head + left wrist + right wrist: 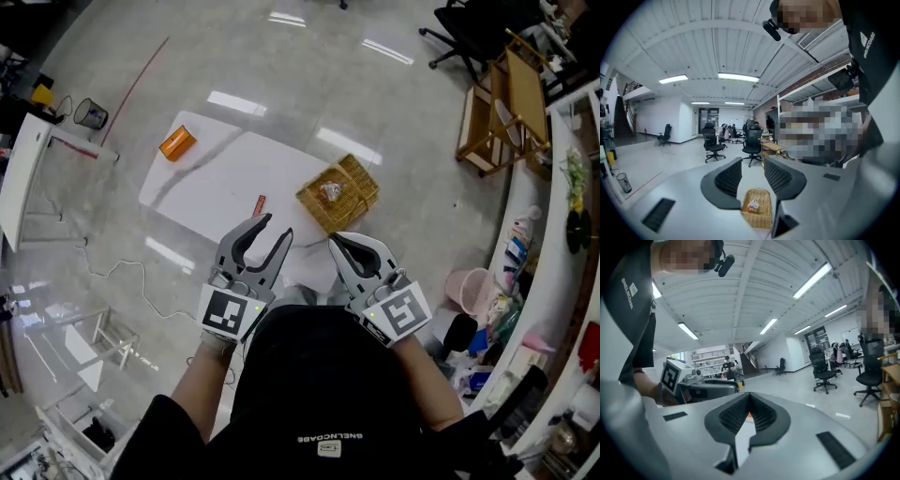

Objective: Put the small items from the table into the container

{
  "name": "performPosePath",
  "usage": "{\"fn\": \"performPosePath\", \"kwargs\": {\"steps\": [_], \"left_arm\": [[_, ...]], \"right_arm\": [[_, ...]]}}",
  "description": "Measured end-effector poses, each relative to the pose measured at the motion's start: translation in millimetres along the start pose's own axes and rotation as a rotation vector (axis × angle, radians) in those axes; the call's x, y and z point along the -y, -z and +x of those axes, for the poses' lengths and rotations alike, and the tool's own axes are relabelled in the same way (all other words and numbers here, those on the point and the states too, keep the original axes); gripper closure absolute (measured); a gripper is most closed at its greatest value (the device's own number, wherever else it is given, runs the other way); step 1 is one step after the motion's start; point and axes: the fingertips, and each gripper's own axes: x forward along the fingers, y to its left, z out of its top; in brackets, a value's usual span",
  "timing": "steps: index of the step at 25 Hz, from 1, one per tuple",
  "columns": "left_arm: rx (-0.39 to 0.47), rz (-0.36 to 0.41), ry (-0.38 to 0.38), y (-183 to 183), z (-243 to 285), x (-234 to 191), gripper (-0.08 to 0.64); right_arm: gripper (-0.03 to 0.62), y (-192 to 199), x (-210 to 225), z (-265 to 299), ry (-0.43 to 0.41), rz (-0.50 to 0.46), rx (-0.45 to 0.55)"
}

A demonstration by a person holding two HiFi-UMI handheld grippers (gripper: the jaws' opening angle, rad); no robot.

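On the white table (216, 178) lie an orange packet (177, 142) at the far left corner and a small red item (260, 204) near the middle. A wicker basket (339, 194) stands at the table's right edge with a pale wrapped item (330, 191) inside. My left gripper (277, 226) is held above the near edge, its jaws apart with nothing between them. In the left gripper view the basket (759, 213) and its item (752, 205) show far below the gripper (752, 176). My right gripper (334, 240) is beside it, tips touching and empty (749, 395).
A wire bin (91, 113) and a white desk (23, 169) stand at the left. A wooden rack (511, 103) and an office chair (473, 28) are at the upper right. A cluttered shelf (534, 272) runs down the right side, with a pink bucket (472, 286) by it.
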Motion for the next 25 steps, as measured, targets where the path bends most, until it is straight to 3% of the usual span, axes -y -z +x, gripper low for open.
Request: {"fn": "performPosePath", "kwargs": {"steps": [11,18,22,25], "left_arm": [[0.081,-0.066,-0.29,-16,-78,-20,0.554],[0.141,-0.117,-0.363,-14,-120,-22,0.555],[0.233,-0.079,-0.363,-22,-134,-20,0.555],[0.183,-0.087,-0.375,-14,-139,-20,0.556]], "right_arm": [[0.592,-1,-40,21,-0.203,-0.015,-0.009],[0.592,-2,-63,31,-0.282,-0.033,-0.002],[0.592,-1,-75,33,-0.32,-0.044,-0.005],[0.592,-1,-82,35,-0.333,-0.049,-0.007]]}}
